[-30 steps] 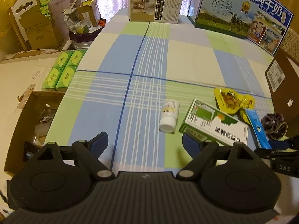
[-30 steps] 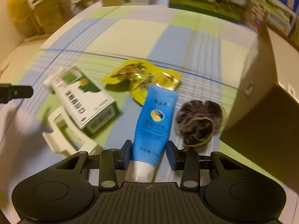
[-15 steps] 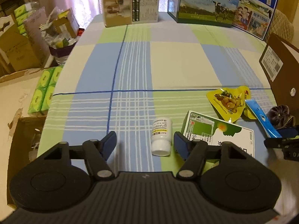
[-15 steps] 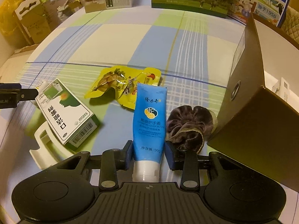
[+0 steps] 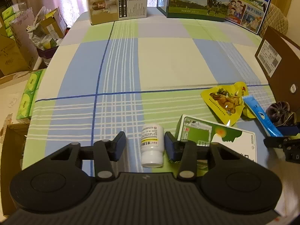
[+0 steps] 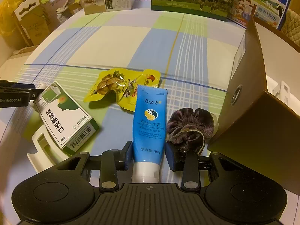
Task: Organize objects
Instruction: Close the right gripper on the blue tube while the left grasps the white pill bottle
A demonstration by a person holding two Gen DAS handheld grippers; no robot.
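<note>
The left gripper [image 5: 143, 145] is spread around a white bottle [image 5: 151, 144] that lies on its side, cap toward the camera; the right-hand pad sits just beside it, the left-hand pad stands off, so nothing is pinched yet. The right gripper [image 6: 149, 154] straddles the near end of a blue tube [image 6: 149, 123], pads close to both sides or just touching; I cannot tell if it grips. Judging by this, the sorting has barely begun: every small item lies loose on the surface [image 5: 168, 60], none visibly put away. The bottle is hard, smooth plastic and would roll; the tube is soft and flat with a rigid white cap. Right of the bottle lies a stiff green-and-white carton [image 5: 215, 136], beyond it a crinkly, glossy yellow pouch [image 5: 225, 101], and far right a velvety dark scrunchie [image 6: 189, 125] beside a brown cardboard box [image 6: 249, 97], likely the destination.
</note>
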